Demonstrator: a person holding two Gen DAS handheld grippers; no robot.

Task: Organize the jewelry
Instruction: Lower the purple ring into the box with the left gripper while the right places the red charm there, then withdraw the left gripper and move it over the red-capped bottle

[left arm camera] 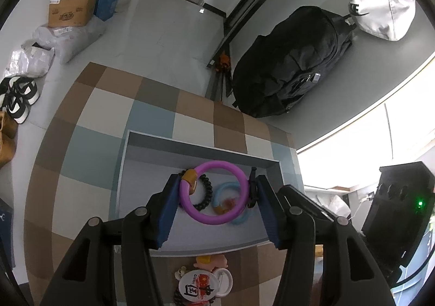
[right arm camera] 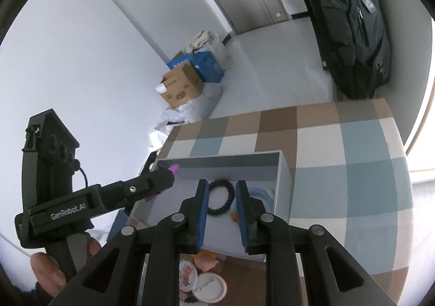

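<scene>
A grey open box stands on the checkered tablecloth. My left gripper hovers over it with a purple ring bracelet with an amber link between its blue pads. The left pad meets the ring. On the right a narrow gap shows, with a small black piece in it. Inside lie a black bead bracelet and a light blue ring. My right gripper hangs above the box, jaws slightly apart and empty, the bead bracelet beyond them. The left gripper reaches in from the left.
In front of the box lie round badges and a pink trinket. A black backpack leans on the wall beyond the table. Cartons and shoes sit on the floor. A hand grips the left tool's handle.
</scene>
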